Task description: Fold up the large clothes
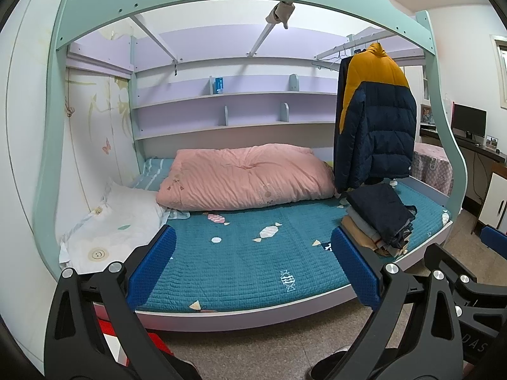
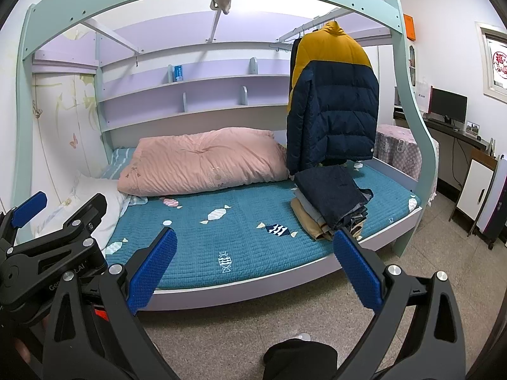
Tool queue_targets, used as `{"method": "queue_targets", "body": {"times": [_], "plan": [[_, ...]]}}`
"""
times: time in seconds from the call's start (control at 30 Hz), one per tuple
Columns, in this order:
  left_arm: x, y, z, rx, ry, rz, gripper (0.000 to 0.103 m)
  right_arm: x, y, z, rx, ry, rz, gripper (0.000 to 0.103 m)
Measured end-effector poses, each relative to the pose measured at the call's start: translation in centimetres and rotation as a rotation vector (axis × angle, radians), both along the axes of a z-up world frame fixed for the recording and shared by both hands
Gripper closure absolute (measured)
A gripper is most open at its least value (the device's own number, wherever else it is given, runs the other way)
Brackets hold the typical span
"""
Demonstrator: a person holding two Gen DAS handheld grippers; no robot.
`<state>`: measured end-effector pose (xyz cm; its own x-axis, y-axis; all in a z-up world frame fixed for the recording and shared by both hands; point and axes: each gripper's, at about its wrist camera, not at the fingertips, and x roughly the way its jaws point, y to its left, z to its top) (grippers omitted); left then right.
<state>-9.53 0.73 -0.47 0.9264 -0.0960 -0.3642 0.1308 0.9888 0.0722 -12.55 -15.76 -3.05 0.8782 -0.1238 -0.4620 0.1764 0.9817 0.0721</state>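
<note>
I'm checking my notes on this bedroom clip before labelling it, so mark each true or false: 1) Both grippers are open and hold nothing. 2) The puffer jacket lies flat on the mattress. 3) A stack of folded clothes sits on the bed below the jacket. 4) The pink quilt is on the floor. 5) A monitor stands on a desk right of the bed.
1) True: the left gripper and right gripper have jaws spread, with nothing between them.
2) False: the puffer jacket hangs from a rail over the bed's right end.
3) True: the folded stack rests on the teal mattress.
4) False: the pink quilt lies on the bed.
5) True: the monitor.
</note>
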Motion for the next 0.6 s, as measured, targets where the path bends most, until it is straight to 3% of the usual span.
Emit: {"method": "queue_targets", "body": {"times": [0.6], "plan": [[0.03, 0.01, 0.05, -0.001, -0.002, 0.001, 0.005, 0.19, 0.51, 0.08, -0.002, -0.001, -0.004, 0.007]]}}
